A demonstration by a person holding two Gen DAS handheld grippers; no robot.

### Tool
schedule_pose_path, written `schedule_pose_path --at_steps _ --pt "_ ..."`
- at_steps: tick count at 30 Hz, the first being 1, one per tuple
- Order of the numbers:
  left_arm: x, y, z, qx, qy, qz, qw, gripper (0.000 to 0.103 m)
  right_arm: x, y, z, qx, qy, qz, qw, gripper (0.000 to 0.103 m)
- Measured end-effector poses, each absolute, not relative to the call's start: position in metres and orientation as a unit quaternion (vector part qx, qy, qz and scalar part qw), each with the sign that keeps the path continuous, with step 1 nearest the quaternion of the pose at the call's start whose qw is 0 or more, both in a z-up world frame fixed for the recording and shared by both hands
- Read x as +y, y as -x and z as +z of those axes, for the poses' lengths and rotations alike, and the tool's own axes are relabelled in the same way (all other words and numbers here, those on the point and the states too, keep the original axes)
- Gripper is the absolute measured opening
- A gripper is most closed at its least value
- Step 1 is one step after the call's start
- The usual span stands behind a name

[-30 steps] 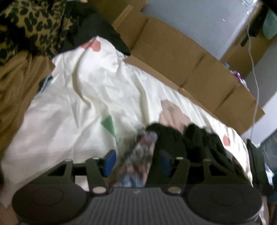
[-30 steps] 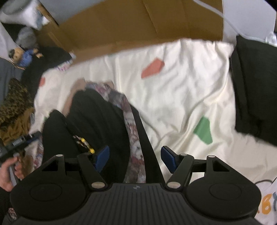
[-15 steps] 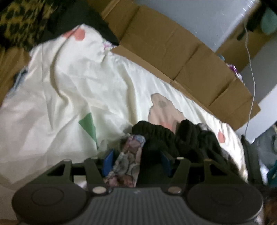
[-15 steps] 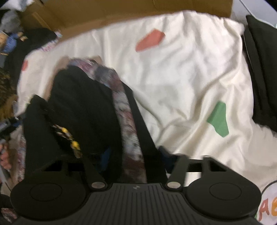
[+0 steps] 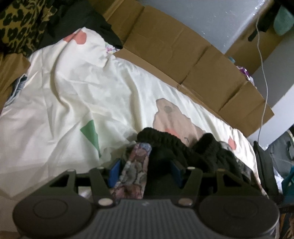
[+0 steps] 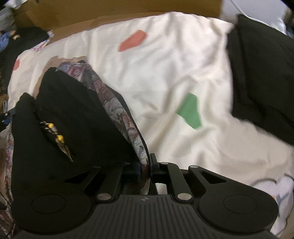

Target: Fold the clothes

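Jaws of the right gripper [image 6: 145, 165] pinch the floral-lined edge of the black garment [image 6: 73, 114]; the left gripper [image 5: 145, 169] stands wide around its bunched end. Soft, limp and light on the bed [image 5: 55, 110], it grips best by hems.

My right gripper [image 6: 145, 166] is clamped on the patterned edge of a black garment [image 6: 73, 117], its jaws nearly together with the cloth pinched between them. The garment trails away toward the far left of the cream bedsheet [image 6: 165, 73], which carries red and green patches. A folded black pile [image 6: 261, 73] lies at the sheet's right edge, and brown cardboard [image 6: 110, 9] lines its far edge.
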State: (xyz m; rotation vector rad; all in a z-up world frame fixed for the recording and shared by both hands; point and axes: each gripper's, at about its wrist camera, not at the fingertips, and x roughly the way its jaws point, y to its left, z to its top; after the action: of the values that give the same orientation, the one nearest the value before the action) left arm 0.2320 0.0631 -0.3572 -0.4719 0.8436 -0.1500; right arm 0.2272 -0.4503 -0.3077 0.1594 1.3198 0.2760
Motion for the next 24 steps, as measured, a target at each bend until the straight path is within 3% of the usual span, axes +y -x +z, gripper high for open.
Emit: schedule_pose_path --at_steps 13,14,16,17,24 --pt "0.05 -0.225 -0.359 0.43 0.18 -0.05 0.884 0.058 -0.518 -0.17 -0.301 0.607 -0.097 0.094 0.783 0.001" --pt "0.051 -0.224 -0.36 0.435 0.183 -0.049 0.88 0.053 -0.521 -0.164 -0.298 0.606 -0.097 0.093 0.784 0.001" --pt "0.051 -0.223 -0.36 0.447 0.185 -0.053 0.873 0.02 -0.524 -0.18 -0.302 0.601 -0.099 0.088 0.788 0.001" --pt "0.05 -0.221 -0.358 0.452 0.18 -0.053 0.872 0.011 -0.529 -0.177 -0.303 0.6 -0.103 0.083 0.789 0.001" --pt "0.045 -0.185 -0.339 0.473 0.175 -0.057 0.862 0.006 -0.551 -0.161 -0.306 0.603 -0.103 0.068 0.788 0.001"
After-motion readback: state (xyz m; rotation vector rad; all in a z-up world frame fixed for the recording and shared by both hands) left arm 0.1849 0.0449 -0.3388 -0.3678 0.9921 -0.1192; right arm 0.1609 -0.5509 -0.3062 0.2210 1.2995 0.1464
